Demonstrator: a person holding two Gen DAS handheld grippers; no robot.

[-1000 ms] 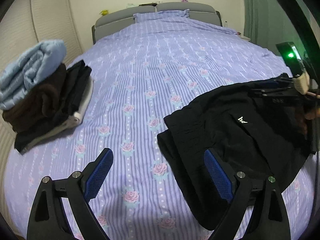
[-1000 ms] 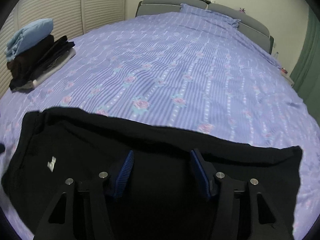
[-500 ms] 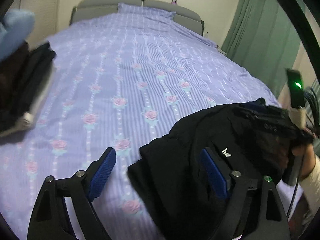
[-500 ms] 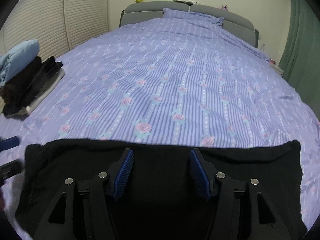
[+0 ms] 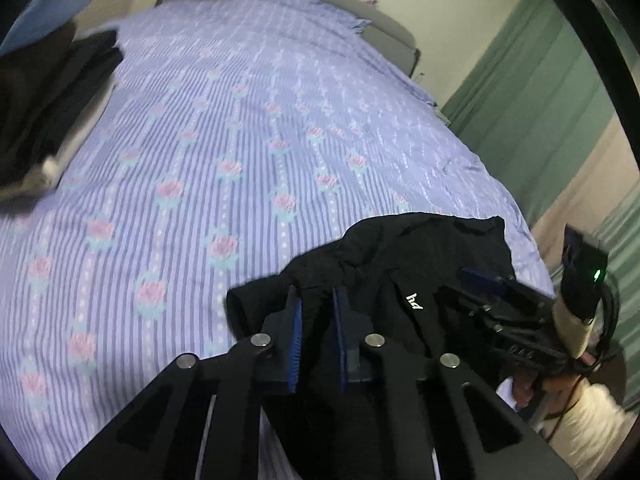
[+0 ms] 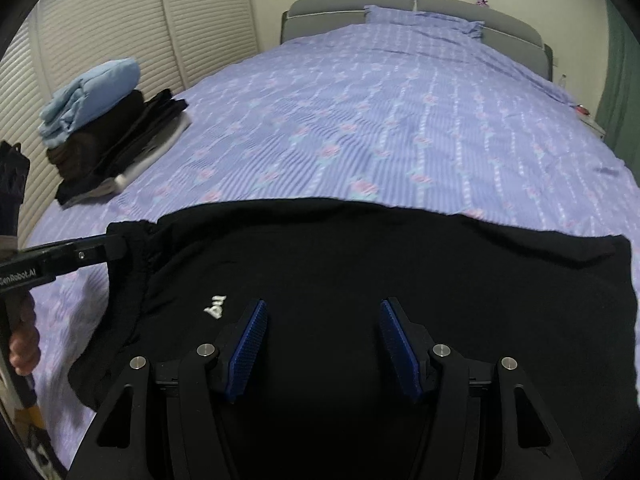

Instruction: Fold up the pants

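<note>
Bedroom, with a bed (image 6: 400, 120) under a lilac striped cover printed with roses, a grey headboard (image 6: 420, 6) at the far end, louvred wardrobe doors (image 6: 120, 28) on the left and a green curtain (image 5: 540, 100) on the right.

Item: black pants (image 6: 360, 272), lying spread across the near edge of the bed, with a small white logo (image 6: 216, 307) near their left end.

Left hand-held gripper (image 5: 316, 308): its jaws have just been closing and are now pressed onto a bunched edge of the pants at the cloth's left end, the fabric pinched between the blue pads.

Right hand-held gripper (image 6: 322, 320): jaws spread partway, poised above the middle of the pants; no cloth sits between the pads.

Also present: a stack of folded clothes (image 6: 108, 128) at the far left of the bed, pale blue on top.

Risks: the pinch looks to take only a gathered edge, so it may catch one layer and let the rest sag, giving a crooked fold. A pull from the left end alone could drag the whole garment across the cover.

Not legible: the left wrist view is blurred; how many layers are caught cannot be told. The near edge of the pants is hidden behind the right gripper's body, and waistband and leg ends cannot be told apart.
</note>
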